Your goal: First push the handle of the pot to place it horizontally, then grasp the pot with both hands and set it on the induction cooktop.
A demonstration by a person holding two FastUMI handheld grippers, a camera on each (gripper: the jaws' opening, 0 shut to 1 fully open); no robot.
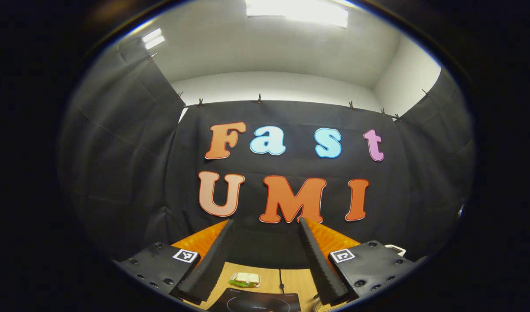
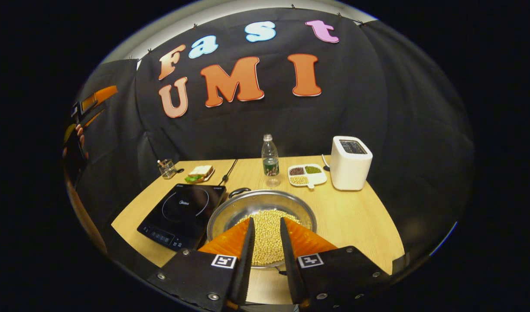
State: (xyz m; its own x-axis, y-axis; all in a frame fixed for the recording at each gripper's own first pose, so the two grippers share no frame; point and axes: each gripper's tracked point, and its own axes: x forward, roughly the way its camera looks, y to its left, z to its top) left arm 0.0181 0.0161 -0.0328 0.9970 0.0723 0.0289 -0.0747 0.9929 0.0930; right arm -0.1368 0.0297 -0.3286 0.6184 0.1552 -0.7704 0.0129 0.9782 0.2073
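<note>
A steel pot [image 2: 230,212] filled with pale beans sits on the wooden table [image 2: 356,216], just right of the black induction cooktop [image 2: 182,212]. A dark loop handle [image 2: 239,191] lies at the pot's far left rim. My right gripper [image 2: 265,223] hovers over the pot's near side, open, with nothing between its fingers. My left gripper [image 1: 265,221] is raised high and faces the booth wall, open wide and empty. It shows at the far left of the right gripper view [image 2: 89,104], held by a hand. The cooktop [image 1: 256,303] lies below the left gripper.
At the back of the table stand a water bottle [image 2: 270,158], a white toaster [image 2: 351,164], a divided dish of beans [image 2: 307,173], a sandwich plate [image 2: 199,172] and a small glass jar [image 2: 166,168]. The sandwich plate [image 1: 245,279] shows beyond the cooktop.
</note>
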